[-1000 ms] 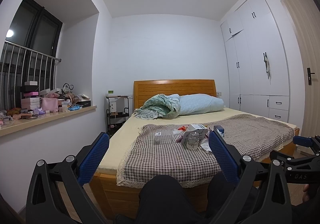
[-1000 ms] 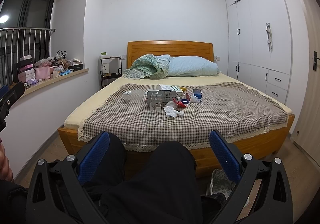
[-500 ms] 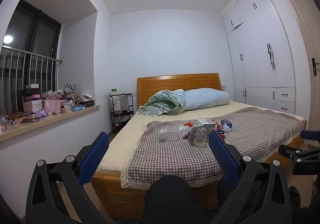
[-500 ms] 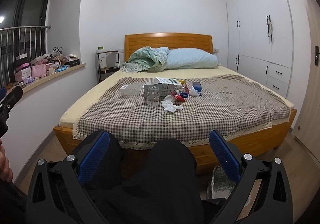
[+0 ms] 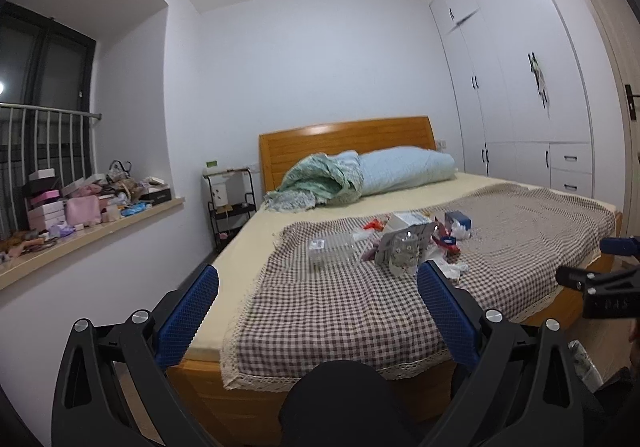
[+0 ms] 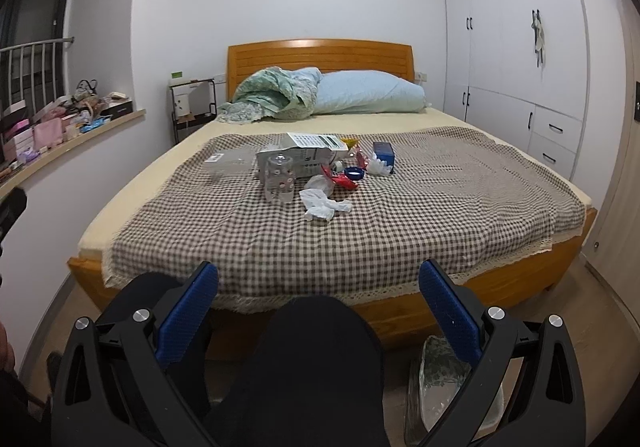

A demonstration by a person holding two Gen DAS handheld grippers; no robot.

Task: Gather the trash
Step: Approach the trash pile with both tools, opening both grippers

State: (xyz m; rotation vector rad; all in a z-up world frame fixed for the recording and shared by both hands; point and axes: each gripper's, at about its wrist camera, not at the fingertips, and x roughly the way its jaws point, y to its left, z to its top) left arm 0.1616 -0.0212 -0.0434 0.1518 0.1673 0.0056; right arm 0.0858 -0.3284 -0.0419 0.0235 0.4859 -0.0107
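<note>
Trash pile (image 5: 404,243) mid-bed on the checked cloth (image 5: 340,311), ahead and right of the spread, empty left gripper (image 5: 318,311); from the right wrist, crumpled tissue (image 6: 324,207) nearest, straight ahead of the spread, empty right gripper (image 6: 318,311), well apart.

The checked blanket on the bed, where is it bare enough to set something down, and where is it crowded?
The checked blanket is bare along its near lace edge, below the crumpled tissue, and across its whole right side toward the wardrobe. The yellow sheet strip on the left is also free. The middle is crowded: clear bottle, white carton, blue box.
</note>
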